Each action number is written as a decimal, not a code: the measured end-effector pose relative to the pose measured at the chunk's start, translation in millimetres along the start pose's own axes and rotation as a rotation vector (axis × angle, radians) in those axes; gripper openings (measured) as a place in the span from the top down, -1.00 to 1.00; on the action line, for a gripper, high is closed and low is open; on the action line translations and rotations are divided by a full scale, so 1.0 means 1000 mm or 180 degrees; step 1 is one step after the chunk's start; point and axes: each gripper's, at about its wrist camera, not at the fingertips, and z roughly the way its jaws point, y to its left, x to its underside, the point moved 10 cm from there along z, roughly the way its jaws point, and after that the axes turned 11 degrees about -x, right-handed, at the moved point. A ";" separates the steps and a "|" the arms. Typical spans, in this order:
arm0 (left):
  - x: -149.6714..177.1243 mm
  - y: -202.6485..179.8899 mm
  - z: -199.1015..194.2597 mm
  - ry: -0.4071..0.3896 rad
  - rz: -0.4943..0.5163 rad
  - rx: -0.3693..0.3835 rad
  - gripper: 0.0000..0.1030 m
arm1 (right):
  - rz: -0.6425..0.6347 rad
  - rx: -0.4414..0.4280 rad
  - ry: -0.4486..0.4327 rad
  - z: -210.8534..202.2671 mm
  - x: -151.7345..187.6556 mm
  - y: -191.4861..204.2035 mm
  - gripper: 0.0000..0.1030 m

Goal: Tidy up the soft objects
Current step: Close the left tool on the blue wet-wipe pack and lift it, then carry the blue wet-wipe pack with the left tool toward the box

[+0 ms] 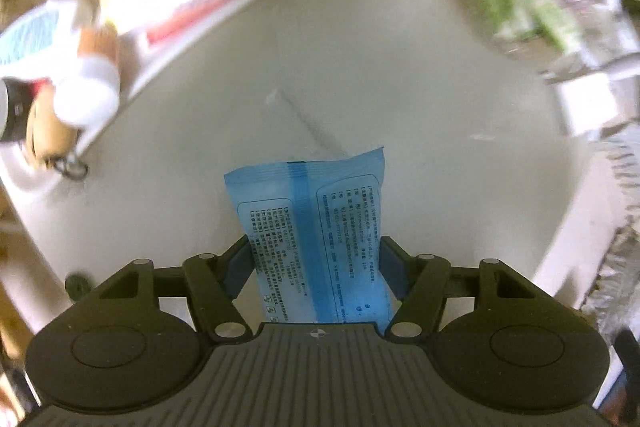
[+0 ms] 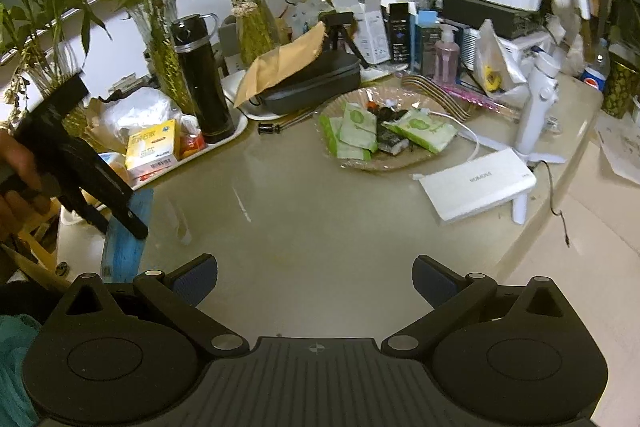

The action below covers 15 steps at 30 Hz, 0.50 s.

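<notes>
A blue tissue pack (image 1: 316, 227) with printed text hangs above the beige table (image 1: 360, 87), and my left gripper (image 1: 316, 251) is shut on its sides. In the right wrist view the same pack (image 2: 128, 247) shows at the far left under the left gripper (image 2: 120, 219), which a hand holds pointing down. My right gripper (image 2: 316, 279) hovers over the table's near part, open, with nothing between its fingers. Several green soft packs (image 2: 356, 123) lie in a clear glass plate (image 2: 360, 165) at the table's middle.
A white tray (image 2: 236, 131) on the left holds a black flask (image 2: 200, 83) and a yellow box (image 2: 152, 147). A white power bank (image 2: 476, 183) and a white gimbal (image 2: 536, 107) stand right of the plate. Vases with plants, boxes and bottles crowd the back.
</notes>
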 end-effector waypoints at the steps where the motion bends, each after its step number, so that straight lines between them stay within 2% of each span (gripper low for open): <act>1: 0.001 0.000 -0.010 -0.0117 0.0048 0.0065 -0.25 | -0.0023 -0.0038 0.0013 0.004 -0.002 0.001 -1.00; 7: 0.006 0.005 -0.063 -0.0897 0.0242 0.0332 -0.25 | -0.0291 -0.0199 0.0138 0.033 -0.013 0.013 -1.00; 10: 0.005 0.009 -0.088 -0.1239 0.0307 0.0409 -0.25 | -0.0345 -0.0394 0.0160 0.050 -0.020 0.021 -1.00; 15: 0.005 0.015 -0.111 -0.1760 0.0512 0.0228 -0.25 | -0.0440 -0.0657 0.0208 0.076 -0.031 0.034 -1.00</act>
